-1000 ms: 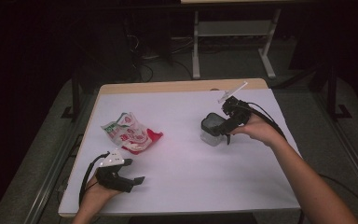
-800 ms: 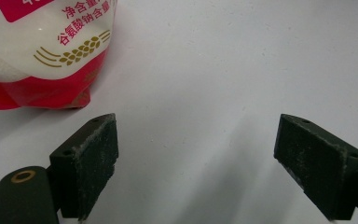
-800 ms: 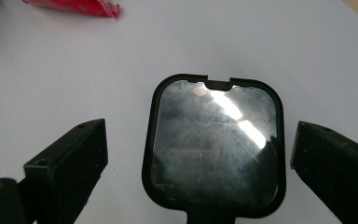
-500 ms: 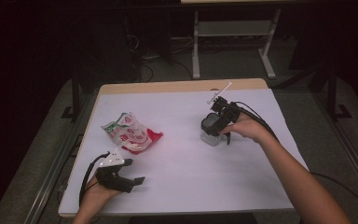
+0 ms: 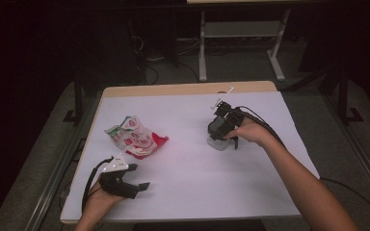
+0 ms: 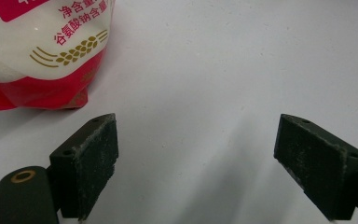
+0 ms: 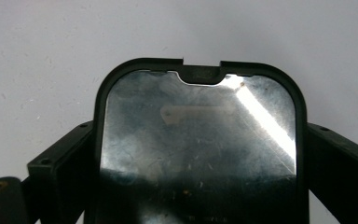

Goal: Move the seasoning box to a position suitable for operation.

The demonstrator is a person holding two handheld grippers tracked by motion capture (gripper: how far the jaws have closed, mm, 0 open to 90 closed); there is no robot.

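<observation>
A small clear container with a black-rimmed glossy lid (image 5: pixel 217 137) stands on the white table right of centre. My right gripper (image 5: pixel 221 126) is shut on it from above and from the right. In the right gripper view the lid (image 7: pixel 198 140) sits between the two black fingers (image 7: pixel 63 161), which press on its sides. A red and white printed packet (image 5: pixel 134 137) lies left of centre. My left gripper (image 5: pixel 139 176) rests near the front left corner, open and holding nothing. In its own view the open left gripper (image 6: pixel 196 158) lies just short of the packet's red bottom edge (image 6: pixel 42 51).
The white table top (image 5: pixel 188 192) has a wooden strip along its far edge (image 5: pixel 188 89). Beyond it, on the dark floor, stand the white legs of another table (image 5: pixel 202 48) and some cables. A metal rail (image 5: pixel 58 168) runs along the table's left side.
My right hand and gripper have shifted slightly left over the container, which stays at about the same spot. The left gripper and the packet have not moved.
</observation>
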